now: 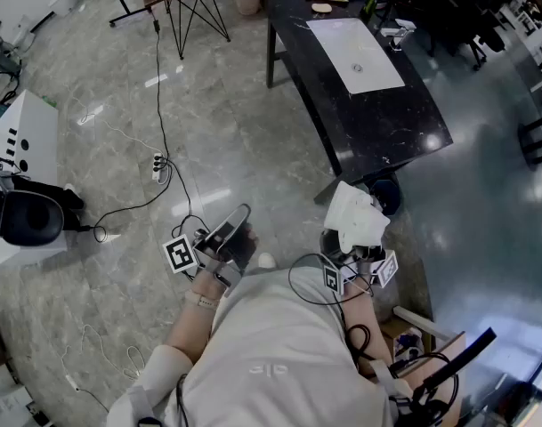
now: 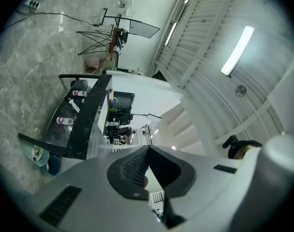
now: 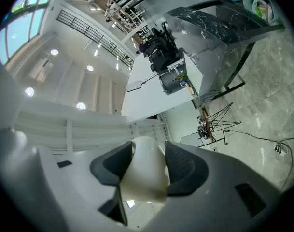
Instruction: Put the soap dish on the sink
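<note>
Off to the left of the head view, a black cable point(image 1: 161, 87) trails over the glossy, grey-veined marble floor point(image 1: 235, 140) to a small white power strip point(image 1: 157, 165). Nearer the person, the left gripper point(image 1: 235, 219) is tilted upward with its ribbed dark pads pressed together and nothing between them; it looks idle. To its right, the right gripper point(image 3: 148, 161) has its jaws clamped on the soap dish point(image 1: 355, 219), a smooth, matte white piece with soft curved walls, and the pads bite on one of its edges. This reads as the carrying step: the dish is in hand but well apart from its goal. Farther up and to the right stands the counter point(image 1: 377, 127), a polished black slab with faint pale veins on thin dark legs. The sink point(image 1: 342, 38), a flat white rectangular basin with a small drain at its middle, is set into it. The next move probably calls for closing the distance to the counter and leveling the raised right gripper. The dish should sit flat on the sink's rim before the jaws let go, since its slick surface could slip on an angled release.
</note>
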The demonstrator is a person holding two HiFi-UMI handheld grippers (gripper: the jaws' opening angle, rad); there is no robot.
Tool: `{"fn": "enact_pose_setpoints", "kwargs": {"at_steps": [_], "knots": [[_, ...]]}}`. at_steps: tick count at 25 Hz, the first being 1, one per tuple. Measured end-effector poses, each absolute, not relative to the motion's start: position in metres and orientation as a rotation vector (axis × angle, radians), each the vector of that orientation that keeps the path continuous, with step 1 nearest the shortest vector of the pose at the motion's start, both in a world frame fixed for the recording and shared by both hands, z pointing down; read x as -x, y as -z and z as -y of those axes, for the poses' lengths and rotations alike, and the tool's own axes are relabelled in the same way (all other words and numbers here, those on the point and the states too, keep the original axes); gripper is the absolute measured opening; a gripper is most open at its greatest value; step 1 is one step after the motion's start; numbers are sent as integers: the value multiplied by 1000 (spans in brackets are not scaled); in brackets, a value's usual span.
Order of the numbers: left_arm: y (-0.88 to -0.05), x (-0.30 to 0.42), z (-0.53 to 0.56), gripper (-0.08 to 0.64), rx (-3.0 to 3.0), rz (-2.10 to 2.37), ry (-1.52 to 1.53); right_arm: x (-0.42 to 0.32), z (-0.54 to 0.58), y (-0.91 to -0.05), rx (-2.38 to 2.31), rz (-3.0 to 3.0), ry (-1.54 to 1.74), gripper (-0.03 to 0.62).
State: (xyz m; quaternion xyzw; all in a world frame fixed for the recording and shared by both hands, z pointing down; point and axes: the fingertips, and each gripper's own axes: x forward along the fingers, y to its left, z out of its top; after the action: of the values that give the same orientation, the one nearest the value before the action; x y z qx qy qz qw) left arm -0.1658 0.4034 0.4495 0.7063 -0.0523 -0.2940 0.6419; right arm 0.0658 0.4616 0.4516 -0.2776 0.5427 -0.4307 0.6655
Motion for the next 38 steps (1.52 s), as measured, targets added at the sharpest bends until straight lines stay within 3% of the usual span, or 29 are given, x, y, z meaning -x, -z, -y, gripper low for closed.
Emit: {"fn": "enact_pose_setpoints", "kwargs": {"at_steps": [21,38], "knots": [[-465,210,-345,6,-1590,242,761,-34,-360,-458,543,-1265,1059,222],[-462,141,-170,6,-1559,377,790,-109,-161,-466,506,-1252,1168,222]]}}
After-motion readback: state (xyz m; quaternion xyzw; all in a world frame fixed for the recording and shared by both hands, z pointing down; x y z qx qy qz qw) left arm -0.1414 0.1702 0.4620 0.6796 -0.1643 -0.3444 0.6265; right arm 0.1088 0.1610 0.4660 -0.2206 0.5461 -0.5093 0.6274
